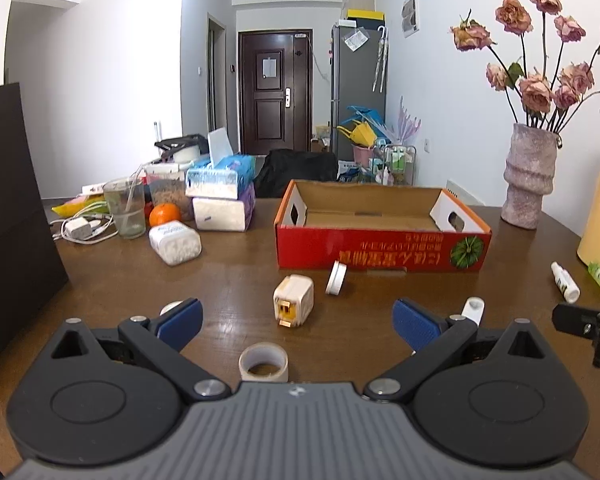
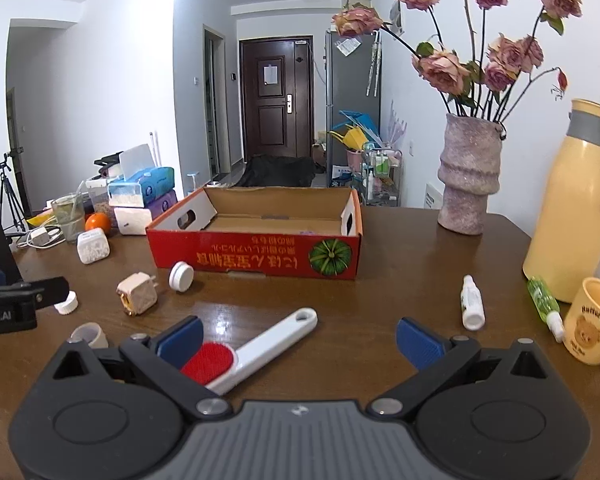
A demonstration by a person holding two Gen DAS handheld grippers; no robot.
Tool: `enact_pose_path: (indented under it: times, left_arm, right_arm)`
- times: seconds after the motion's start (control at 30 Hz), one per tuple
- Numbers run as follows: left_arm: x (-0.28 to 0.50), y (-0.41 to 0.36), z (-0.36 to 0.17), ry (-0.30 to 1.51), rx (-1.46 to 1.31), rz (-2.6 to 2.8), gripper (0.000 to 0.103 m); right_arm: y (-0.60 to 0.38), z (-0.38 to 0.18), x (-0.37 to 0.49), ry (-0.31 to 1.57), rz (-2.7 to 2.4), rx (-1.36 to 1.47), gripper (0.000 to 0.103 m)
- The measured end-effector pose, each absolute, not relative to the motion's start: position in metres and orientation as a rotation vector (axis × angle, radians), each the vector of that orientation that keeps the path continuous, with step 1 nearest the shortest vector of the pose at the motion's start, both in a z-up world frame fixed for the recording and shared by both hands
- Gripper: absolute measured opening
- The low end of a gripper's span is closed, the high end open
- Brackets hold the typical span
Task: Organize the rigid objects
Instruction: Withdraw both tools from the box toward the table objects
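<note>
A red cardboard box (image 1: 380,250) (image 2: 256,258) lies open on the brown table. In front of it stand a beige plug adapter (image 1: 293,299) (image 2: 137,293) and a white round jar (image 1: 336,278) (image 2: 181,276). A tape roll (image 1: 263,366) (image 2: 90,334) lies just ahead of my left gripper (image 1: 298,326), which is open with nothing between its fingers. My right gripper (image 2: 298,342) is open too; a white brush with a red pad (image 2: 252,350) lies on the table by its left finger. A small white bottle (image 2: 472,302) (image 1: 565,281) and a green bottle (image 2: 544,300) lie to the right.
Tissue packs (image 1: 224,190), a glass (image 1: 125,208), an orange (image 1: 164,214), a charger (image 1: 78,227) and a white container (image 1: 175,242) crowd the far left. A vase of dried roses (image 2: 470,176), a yellow jug (image 2: 576,208) and a mug (image 2: 590,322) stand at right. A dark box (image 1: 12,216) rises at left.
</note>
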State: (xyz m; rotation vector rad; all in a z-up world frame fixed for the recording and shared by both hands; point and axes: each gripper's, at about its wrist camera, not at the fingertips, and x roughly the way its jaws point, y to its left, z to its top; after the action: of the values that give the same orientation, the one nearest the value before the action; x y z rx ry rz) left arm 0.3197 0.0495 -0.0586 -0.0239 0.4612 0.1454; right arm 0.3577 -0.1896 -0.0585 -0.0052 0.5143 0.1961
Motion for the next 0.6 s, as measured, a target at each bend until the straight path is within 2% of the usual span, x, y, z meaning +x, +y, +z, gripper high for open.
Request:
enact_pose_path:
  times: [0.6]
  left_arm:
    - [0.325, 0.066, -0.074, 0.499, -0.010, 0.178, 0.103]
  right_arm:
    - [-0.222, -0.078, 0.351, 0.547, 0.113, 0.028, 0.103]
